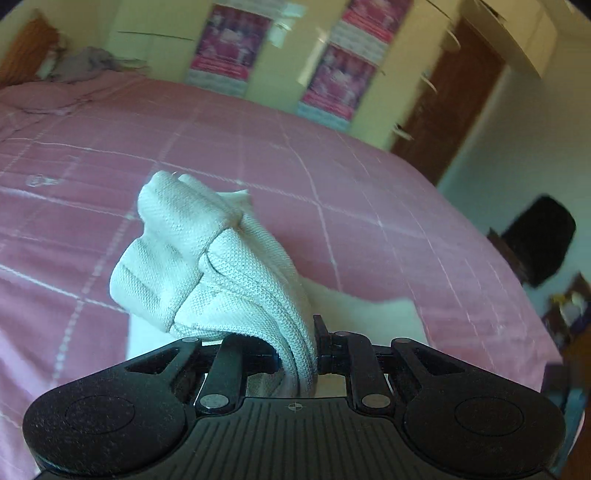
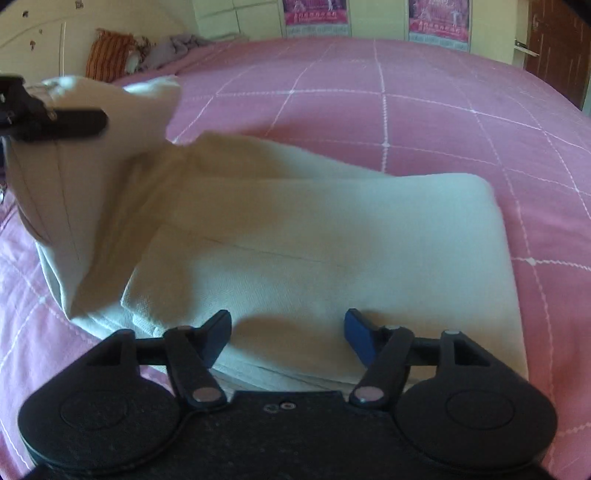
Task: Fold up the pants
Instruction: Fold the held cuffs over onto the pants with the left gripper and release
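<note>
The white pants (image 2: 295,236) lie partly folded on the pink checked bed (image 2: 424,110). My left gripper (image 1: 297,354) is shut on a bunched end of the pants (image 1: 207,258) and holds it lifted above the bed. It also shows in the right wrist view (image 2: 55,123) at the far left, with cloth hanging from it. My right gripper (image 2: 286,332) is open and empty, low over the near edge of the folded part, its fingers apart either side of the cloth.
An orange striped pillow (image 2: 109,55) and a grey garment (image 2: 173,48) lie at the head of the bed. A wardrobe with pink posters (image 2: 437,18) stands behind the bed. A brown door (image 1: 443,96) and a dark chair (image 1: 539,240) are to the right.
</note>
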Demonstrator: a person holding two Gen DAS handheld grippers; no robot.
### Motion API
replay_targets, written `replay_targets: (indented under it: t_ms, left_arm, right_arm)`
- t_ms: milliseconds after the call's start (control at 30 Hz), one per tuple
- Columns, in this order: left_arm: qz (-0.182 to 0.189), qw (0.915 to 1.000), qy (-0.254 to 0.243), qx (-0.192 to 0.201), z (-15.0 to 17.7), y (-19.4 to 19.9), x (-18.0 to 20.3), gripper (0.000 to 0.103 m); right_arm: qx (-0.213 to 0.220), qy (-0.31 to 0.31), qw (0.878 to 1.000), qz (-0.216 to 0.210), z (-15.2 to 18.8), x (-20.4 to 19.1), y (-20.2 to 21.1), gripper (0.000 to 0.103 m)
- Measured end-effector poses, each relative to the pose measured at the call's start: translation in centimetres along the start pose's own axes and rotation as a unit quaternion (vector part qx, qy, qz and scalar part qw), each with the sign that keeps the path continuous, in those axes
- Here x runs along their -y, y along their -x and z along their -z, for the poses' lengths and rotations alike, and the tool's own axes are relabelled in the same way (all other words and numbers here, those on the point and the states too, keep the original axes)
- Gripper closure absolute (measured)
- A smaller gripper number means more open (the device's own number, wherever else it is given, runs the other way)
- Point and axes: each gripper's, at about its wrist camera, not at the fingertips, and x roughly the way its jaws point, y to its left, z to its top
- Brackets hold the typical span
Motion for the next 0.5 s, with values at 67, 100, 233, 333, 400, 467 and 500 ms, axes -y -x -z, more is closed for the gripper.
replay_targets:
  t_ms: [67, 100, 233, 333, 400, 467, 500]
  left_arm:
    - [0.002, 0.9977, -0.043, -0.052, 2.1, -2.2, 2.6, 0.086]
    - [-0.007, 0.9959, -0.061, -0.066, 2.9, -3.1, 3.5, 0.086]
    - [-0.033, 0.9913, -0.102, -0.077, 3.9, -3.2, 5.3, 0.084]
    - [-0.059, 0.9817, -0.175, -0.046, 3.5, -1.4, 7.7, 0.084]
    - [-0.084, 0.9582, -0.272, -0.026, 3.9, -1.1, 10.8, 0.084]
    - [-0.085, 0.943, -0.319, -0.044, 4.5, -1.7, 12.3, 0.084]
    - [-0.085, 0.9394, -0.328, -0.055, 4.8, -2.1, 12.9, 0.084]
  right_arm:
    - [0.018, -0.032, 0.999, 0.014, 0.3, 2.0, 1.5, 0.035]
    - [0.023, -0.044, 0.999, 0.014, 0.4, 3.0, 2.1, 0.035]
    - [0.039, -0.116, 0.992, -0.012, 1.0, 7.2, 4.2, 0.028]
    - [0.055, -0.15, 0.986, -0.045, 1.3, 8.8, 5.4, 0.026]
    - [0.058, -0.153, 0.985, -0.049, 1.1, 9.3, 5.3, 0.026]
    - [0.062, -0.154, 0.985, -0.051, 1.0, 9.7, 5.0, 0.026]
    - [0.064, -0.158, 0.984, -0.052, 1.0, 9.7, 5.1, 0.026]
